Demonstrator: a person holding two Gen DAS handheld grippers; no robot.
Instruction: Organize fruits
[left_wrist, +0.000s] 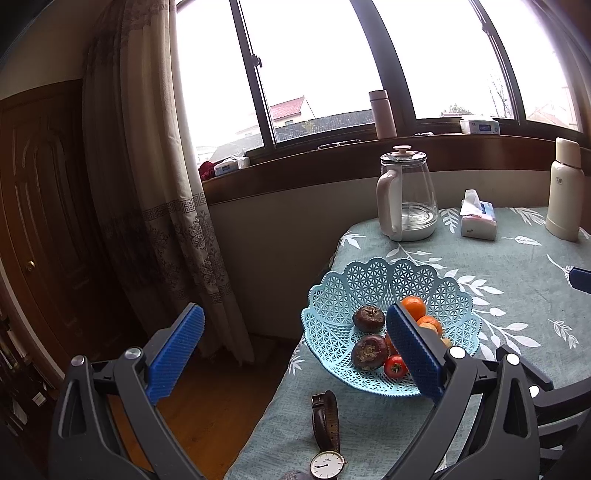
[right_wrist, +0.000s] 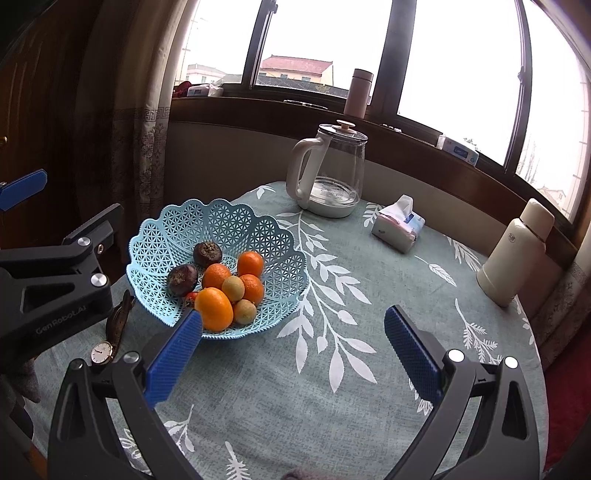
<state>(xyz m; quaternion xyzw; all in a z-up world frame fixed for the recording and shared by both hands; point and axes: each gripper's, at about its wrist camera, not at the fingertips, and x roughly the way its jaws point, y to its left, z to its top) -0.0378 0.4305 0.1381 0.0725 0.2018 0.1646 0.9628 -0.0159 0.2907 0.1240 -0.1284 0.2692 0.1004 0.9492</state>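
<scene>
A light blue lattice basket (right_wrist: 258, 229) (left_wrist: 332, 291) stands on the round table's left side. In it lie two dark brown fruits (right_wrist: 181, 279), several oranges (right_wrist: 214, 309), small yellow-green fruits (right_wrist: 233, 288) and a little red one (left_wrist: 395, 366). My right gripper (right_wrist: 293, 323) hovers open over the tablecloth, its left finger in front of the basket's near rim. My left gripper (left_wrist: 295, 325) is open with nothing between its fingers, left of the basket and partly over the table's edge; its right finger hides part of the fruit.
A wristwatch (left_wrist: 327, 435) (right_wrist: 110, 336) lies on the cloth near the table's left edge. At the back stand a glass kettle (right_wrist: 328, 173), a tissue pack (right_wrist: 399, 225) and a cream flask (right_wrist: 517, 254). The floor (left_wrist: 221, 398) drops off left of the table, beside a curtain (left_wrist: 147, 184).
</scene>
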